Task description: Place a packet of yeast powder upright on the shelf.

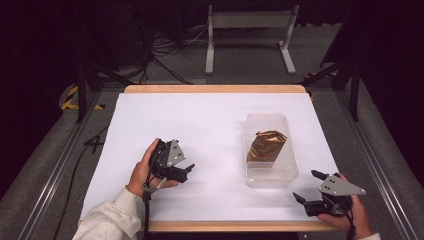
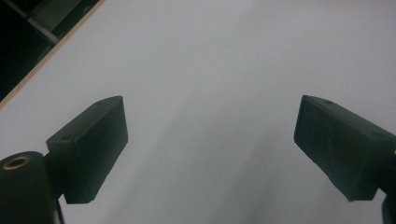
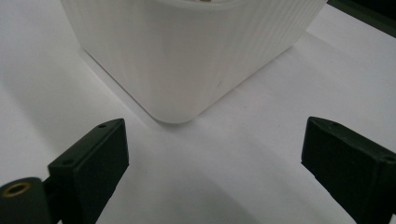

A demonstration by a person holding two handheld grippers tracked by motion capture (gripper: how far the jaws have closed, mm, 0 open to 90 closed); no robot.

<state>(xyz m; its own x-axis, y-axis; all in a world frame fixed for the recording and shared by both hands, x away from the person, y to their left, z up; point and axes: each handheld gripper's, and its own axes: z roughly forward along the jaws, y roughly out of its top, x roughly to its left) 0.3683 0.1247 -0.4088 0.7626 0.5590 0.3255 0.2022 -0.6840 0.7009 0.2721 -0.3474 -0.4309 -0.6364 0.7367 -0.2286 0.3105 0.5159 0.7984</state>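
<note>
Right gripper [image 1: 307,186] at near right table [image 1: 200,120] edge, jaws spread, empty, facing container corner. Left gripper [image 1: 186,171] near-left, jaws spread over bare white surface. Farther: translucent container [image 1: 270,176] holding a crumpled brown-gold wrapper [image 1: 266,145].

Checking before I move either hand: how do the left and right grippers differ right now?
The left gripper sits mid-table over bare white surface; the right gripper is at the near right corner. The right faces a corner of the translucent container; the left faces nothing. Both are open and empty.
</note>
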